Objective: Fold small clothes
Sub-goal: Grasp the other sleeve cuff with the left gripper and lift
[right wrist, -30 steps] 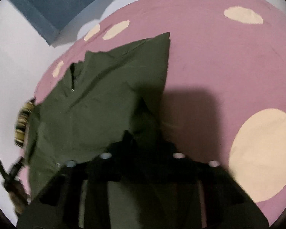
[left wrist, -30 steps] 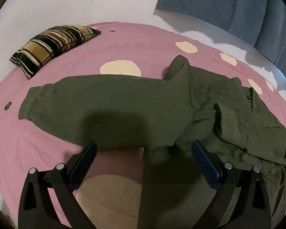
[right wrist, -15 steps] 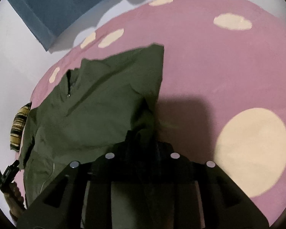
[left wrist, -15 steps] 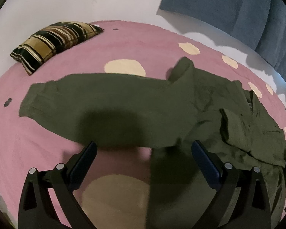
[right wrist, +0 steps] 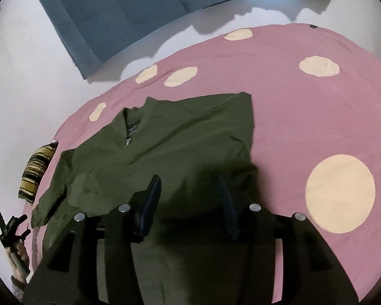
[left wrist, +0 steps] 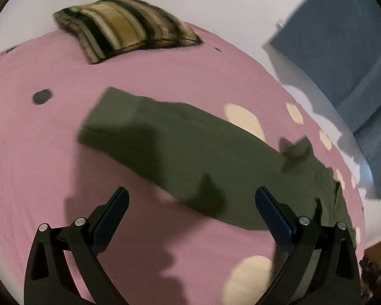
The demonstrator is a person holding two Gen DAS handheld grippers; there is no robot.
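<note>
Jacket [right wrist: 165, 152], olive, zipped, lies flat on my pink bedspread [right wrist: 317, 117]; its hem sits under my right gripper [right wrist: 190, 190], jaws opening, nothing pinched. My left gripper [left wrist: 190, 198] gapes wide, sleeve [left wrist: 165, 139] just ahead.

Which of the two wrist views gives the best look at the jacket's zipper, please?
The right wrist view: the zipper sits in plain sight at the collar of the olive jacket, its metal pull visible. The left wrist view shows mainly a long outstretched sleeve and the blurred body; no zipper can be made out there.
</note>
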